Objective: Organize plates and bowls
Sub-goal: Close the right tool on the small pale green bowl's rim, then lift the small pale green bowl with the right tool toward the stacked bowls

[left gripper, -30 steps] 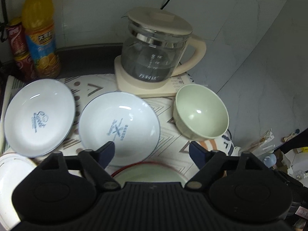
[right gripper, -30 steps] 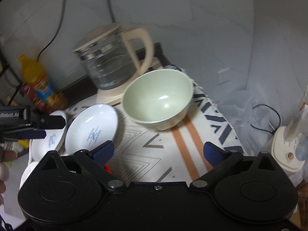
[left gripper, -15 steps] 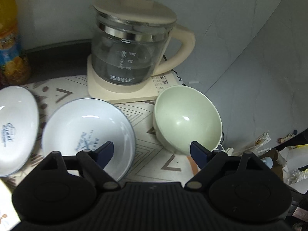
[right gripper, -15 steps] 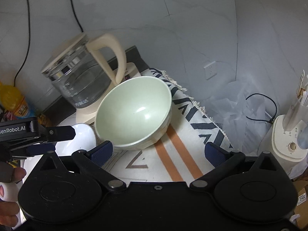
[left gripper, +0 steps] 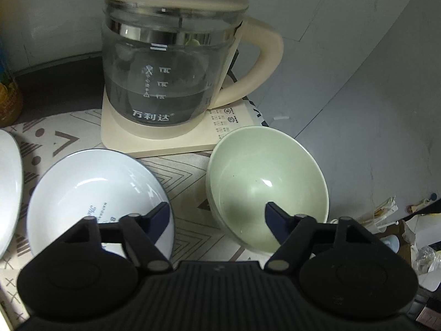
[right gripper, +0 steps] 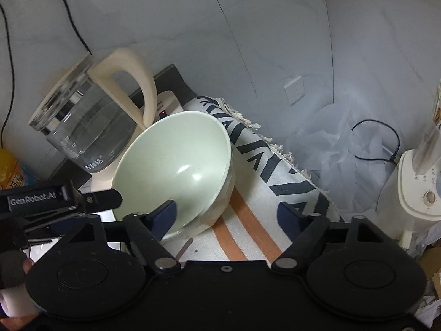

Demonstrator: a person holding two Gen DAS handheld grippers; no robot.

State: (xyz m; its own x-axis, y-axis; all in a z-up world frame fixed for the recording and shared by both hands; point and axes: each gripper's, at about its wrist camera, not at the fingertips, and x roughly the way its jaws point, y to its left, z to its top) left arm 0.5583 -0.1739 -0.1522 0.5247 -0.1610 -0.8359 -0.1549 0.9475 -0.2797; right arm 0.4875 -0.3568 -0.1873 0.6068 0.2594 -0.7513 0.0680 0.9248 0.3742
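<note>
A pale green bowl stands on the patterned mat, in front of the kettle's right side; it also shows in the right wrist view. A white plate with a blue rim lies left of it, and the edge of another white plate shows at the far left. My left gripper is open, one finger over the white plate, the other over the green bowl's near rim. My right gripper is open, straddling the bowl's right rim, its left finger inside the bowl. The left gripper's body shows at the left of the right wrist view.
A glass kettle with a cream lid and handle sits on its cream base just behind the dishes. An orange drink bottle stands far left. The mat's fringed edge runs right of the bowl, with a white appliance beyond.
Both grippers have moved forward and right toward the green bowl. The bowl and kettle now loom larger, and the leftmost white plates have slid out of the left wrist view.
</note>
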